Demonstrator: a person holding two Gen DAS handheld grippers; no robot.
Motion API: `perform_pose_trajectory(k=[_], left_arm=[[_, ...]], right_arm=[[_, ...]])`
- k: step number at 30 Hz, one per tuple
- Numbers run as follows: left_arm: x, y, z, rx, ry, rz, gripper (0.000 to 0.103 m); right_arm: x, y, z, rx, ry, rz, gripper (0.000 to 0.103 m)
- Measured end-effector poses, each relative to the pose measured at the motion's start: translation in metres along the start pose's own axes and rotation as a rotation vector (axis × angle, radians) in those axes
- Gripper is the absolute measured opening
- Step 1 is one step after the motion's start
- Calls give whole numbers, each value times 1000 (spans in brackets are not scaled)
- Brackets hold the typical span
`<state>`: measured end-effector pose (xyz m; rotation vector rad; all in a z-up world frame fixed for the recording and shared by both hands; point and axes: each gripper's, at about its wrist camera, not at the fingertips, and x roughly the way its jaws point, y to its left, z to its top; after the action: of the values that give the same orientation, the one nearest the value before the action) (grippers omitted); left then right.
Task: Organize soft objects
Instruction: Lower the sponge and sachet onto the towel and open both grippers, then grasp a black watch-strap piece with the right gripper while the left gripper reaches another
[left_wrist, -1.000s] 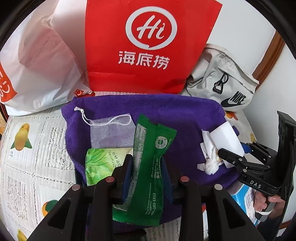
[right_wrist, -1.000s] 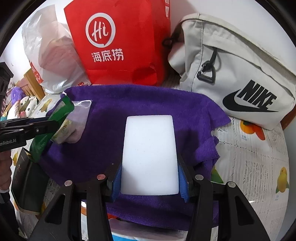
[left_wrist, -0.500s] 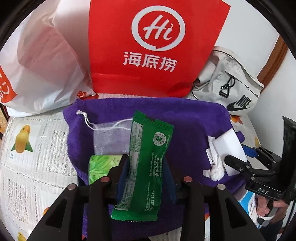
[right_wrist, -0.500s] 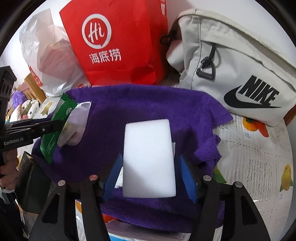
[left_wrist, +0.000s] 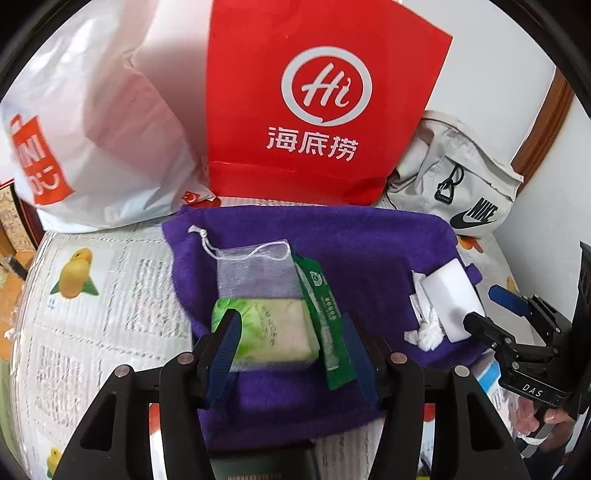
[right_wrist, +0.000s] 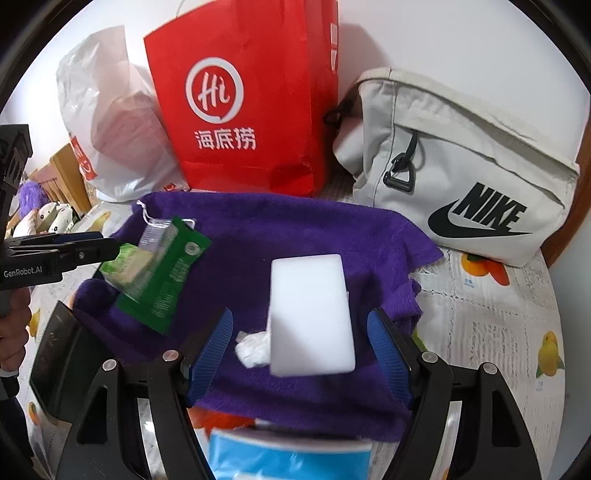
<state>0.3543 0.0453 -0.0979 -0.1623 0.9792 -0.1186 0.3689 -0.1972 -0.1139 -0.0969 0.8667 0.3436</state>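
Both my grippers are hanging released over the purple towel (right_wrist: 295, 229).
My left gripper (left_wrist: 291, 343) is straddling the green packet (left_wrist: 325, 325); my right gripper (right_wrist: 303, 343) is flanking the white sponge (right_wrist: 310, 314).

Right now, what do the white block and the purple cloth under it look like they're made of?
White block: probably foam sponge, with a matte, uniform surface and crisp edges. Purple cloth: looks like terry or fleece towel, fuzzy pile, frayed at its right edge.
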Motion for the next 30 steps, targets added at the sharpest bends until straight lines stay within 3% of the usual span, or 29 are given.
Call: perform_pose_trajectory(k=[10, 19, 30], left_arm=[[-63, -5, -43, 31, -54, -18, 55], [-107, -15, -100, 44, -60, -81, 55], [-127, -14, -166, 74, -28, -51, 55]], right_arm=[[-71, 25, -34, 40, -110, 33, 75], [-122, 52, -90, 66, -97, 48, 75], [-157, 68, -153, 80, -94, 16, 75]])
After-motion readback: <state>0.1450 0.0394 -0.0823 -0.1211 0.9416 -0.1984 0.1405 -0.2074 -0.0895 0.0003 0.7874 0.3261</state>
